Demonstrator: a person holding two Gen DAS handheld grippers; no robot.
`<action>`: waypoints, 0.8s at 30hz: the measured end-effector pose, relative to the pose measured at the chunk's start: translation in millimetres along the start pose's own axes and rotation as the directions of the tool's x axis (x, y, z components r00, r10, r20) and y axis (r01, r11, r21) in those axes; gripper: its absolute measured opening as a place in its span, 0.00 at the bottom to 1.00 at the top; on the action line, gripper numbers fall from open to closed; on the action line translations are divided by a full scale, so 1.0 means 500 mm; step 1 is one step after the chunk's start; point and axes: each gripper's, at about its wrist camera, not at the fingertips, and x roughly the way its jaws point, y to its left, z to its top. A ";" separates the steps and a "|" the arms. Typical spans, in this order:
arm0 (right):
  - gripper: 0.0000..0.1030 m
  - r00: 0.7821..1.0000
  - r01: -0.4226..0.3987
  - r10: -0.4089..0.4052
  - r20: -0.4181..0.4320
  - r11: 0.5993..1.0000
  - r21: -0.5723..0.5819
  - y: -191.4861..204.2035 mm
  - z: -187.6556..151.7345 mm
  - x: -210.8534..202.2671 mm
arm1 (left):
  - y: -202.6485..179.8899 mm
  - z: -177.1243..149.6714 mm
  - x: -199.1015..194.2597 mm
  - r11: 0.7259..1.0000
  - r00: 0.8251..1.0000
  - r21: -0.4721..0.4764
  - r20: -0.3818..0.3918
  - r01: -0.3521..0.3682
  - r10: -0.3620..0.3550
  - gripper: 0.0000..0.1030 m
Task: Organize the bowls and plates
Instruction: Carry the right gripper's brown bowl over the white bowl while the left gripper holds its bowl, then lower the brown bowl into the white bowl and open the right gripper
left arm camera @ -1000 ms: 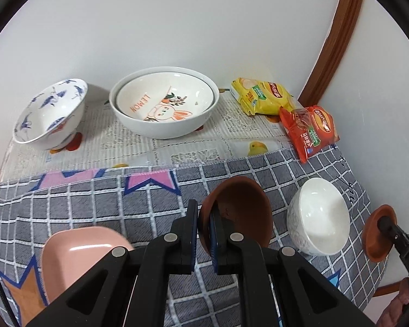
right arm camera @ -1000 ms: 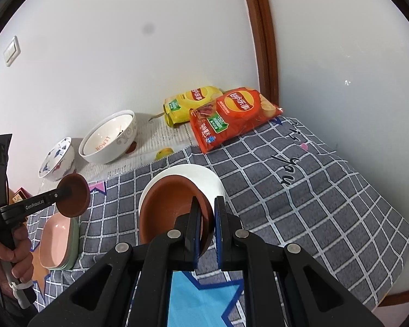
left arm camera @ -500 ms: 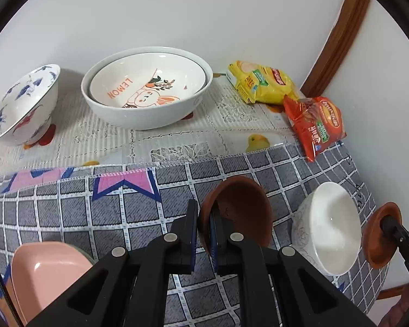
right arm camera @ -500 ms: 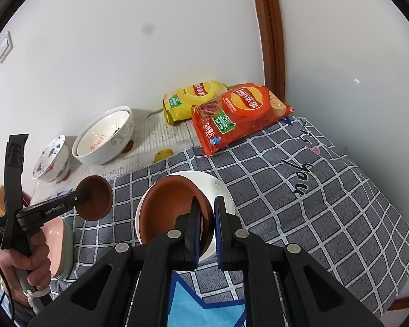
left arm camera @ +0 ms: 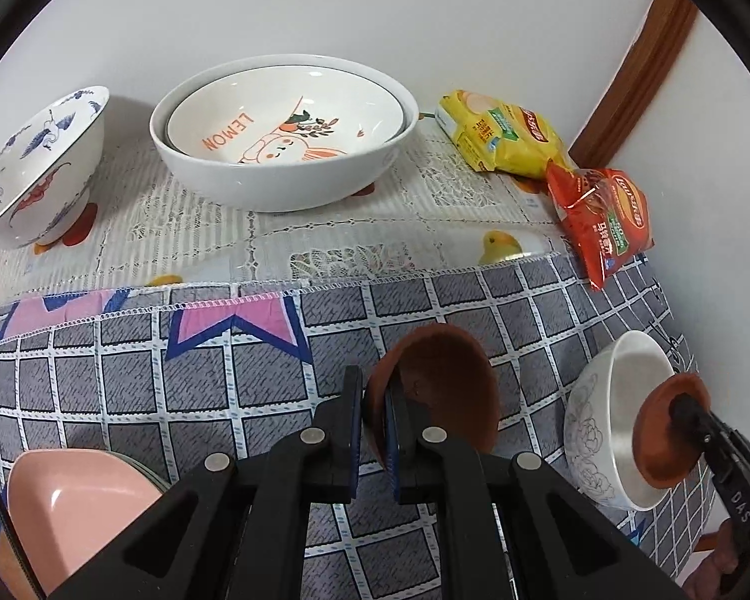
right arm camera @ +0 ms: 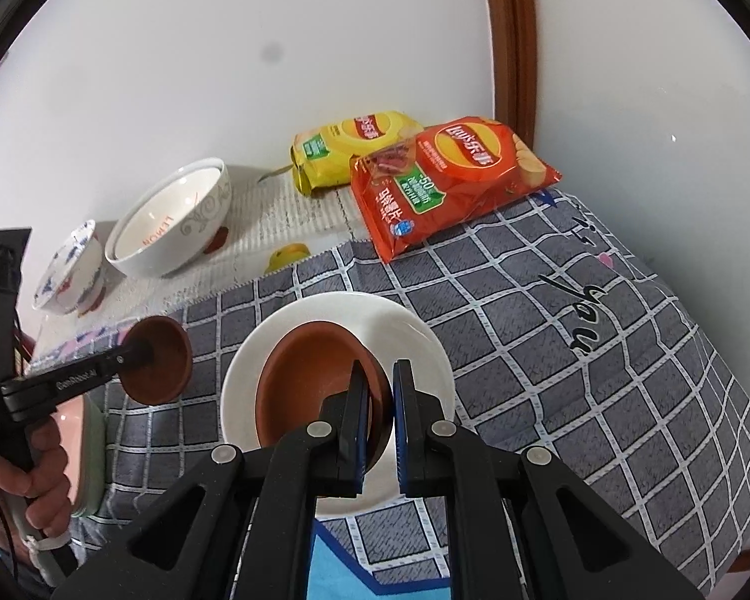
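Note:
My left gripper (left arm camera: 373,407) is shut on the rim of a brown bowl (left arm camera: 450,390), held tilted above the checked cloth; it also shows in the right wrist view (right arm camera: 160,357). My right gripper (right arm camera: 377,400) is shut on the rim of a second brown bowl (right arm camera: 310,385), which sits inside the white bowl (right arm camera: 415,335). From the left wrist view that brown bowl (left arm camera: 662,437) lies against the white bowl (left arm camera: 605,415) at the right.
A big white bowl with a "LEMON" bowl nested in it (left arm camera: 285,135) and a blue-patterned bowl (left arm camera: 35,165) stand at the back. Pink plates (left arm camera: 75,510) are stacked front left. Yellow (left arm camera: 500,135) and red (left arm camera: 600,215) chip bags lie by the right wall.
My left gripper has carried its brown bowl forward and right, towards the white bowl. My right gripper has lowered its brown bowl into the white bowl.

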 end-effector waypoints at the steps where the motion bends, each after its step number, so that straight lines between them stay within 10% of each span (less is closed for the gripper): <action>1: 0.09 1.000 0.000 0.000 -0.007 1.000 -0.005 0.002 0.000 0.005 | 0.002 0.001 -0.001 1.000 1.000 -0.002 0.002 0.001 -0.001 0.08; 24: 0.09 0.996 0.034 -0.036 -0.079 0.999 -0.031 0.007 -0.003 0.060 | 0.007 0.003 0.000 1.000 1.000 -0.001 -0.002 -0.007 0.007 0.08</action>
